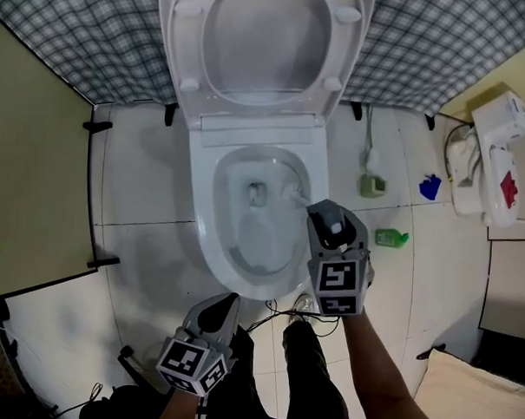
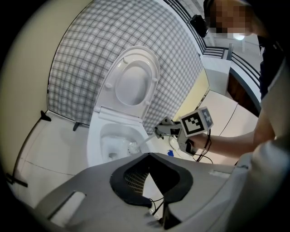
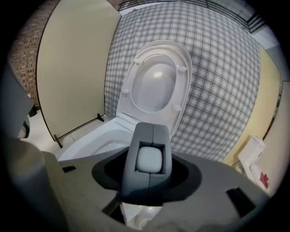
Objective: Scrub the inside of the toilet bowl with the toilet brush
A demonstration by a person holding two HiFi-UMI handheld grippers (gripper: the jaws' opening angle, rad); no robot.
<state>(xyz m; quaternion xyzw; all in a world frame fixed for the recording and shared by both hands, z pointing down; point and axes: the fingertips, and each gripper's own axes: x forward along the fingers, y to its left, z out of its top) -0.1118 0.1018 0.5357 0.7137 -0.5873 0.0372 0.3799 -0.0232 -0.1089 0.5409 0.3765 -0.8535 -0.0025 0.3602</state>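
Two grippers showed in the head view, both on the near side of the toilet bowl (image 1: 205, 232), whose lid (image 1: 265, 39) stood raised at the bowl's far side. The right gripper (image 1: 325, 217) reached over the bowl's near right rim, its jaws clamped on the toilet brush (image 1: 291, 195). The bristle head lay inside the bowl, against its right inner wall. The left gripper (image 1: 219, 311) hung short of the bowl's near rim, its jaws seemingly drawn together on nothing.

From the left gripper view, the toilet bowl (image 2: 93, 140) sat ahead. The right gripper (image 2: 161, 132) leaned in from the bowl's right side, with the toilet brush (image 2: 132, 147) slanting down into the bowl and its head against the inner wall. That camera's own jaws lay in shadow, and nothing was held between them.

In the right gripper view, the jaws were closed round the pale butt end of the toilet brush (image 3: 149, 161). The toilet bowl (image 3: 90, 145) lay just beyond them, with the lid upright behind it.

The step in hand looked to be the scrubbing itself, with the bristles working on the bowl's right wall. The next move probably called for sweeping the head round the rest of the inner wall and up under the rim. That would need a firm grip and the bristles pressed to the porcelain, with the left gripper out of the way on the bowl's near side.
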